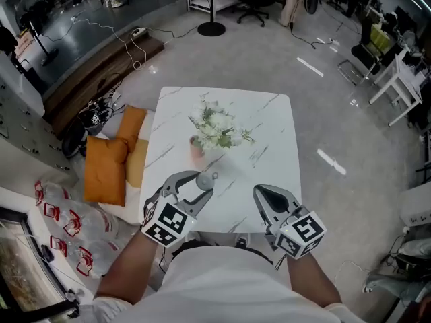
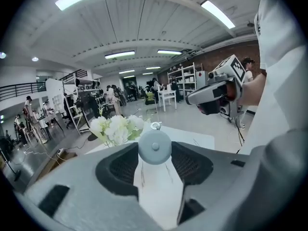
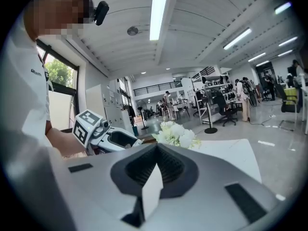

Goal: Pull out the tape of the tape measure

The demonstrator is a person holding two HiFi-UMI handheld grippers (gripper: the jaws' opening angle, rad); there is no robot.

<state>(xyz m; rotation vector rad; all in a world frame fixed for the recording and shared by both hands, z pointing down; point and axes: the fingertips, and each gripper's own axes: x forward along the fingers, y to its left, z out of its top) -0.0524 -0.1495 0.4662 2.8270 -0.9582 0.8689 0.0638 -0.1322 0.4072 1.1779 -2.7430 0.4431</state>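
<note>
From where I stand, the left gripper point(image 2: 154, 154) pinches the round grey tape measure point(image 2: 154, 146) over the table point(image 1: 269, 126), no tape drawn, and the empty right gripper point(image 3: 157, 159), jaws pressed together, has not taken the pull ring point(image 2: 155, 126).

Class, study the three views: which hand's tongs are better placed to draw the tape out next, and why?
Right. The left tongs clamp the round tape measure, so they should steady it. The right tongs are shut on nothing, free to take the metal ring at its top.
</note>
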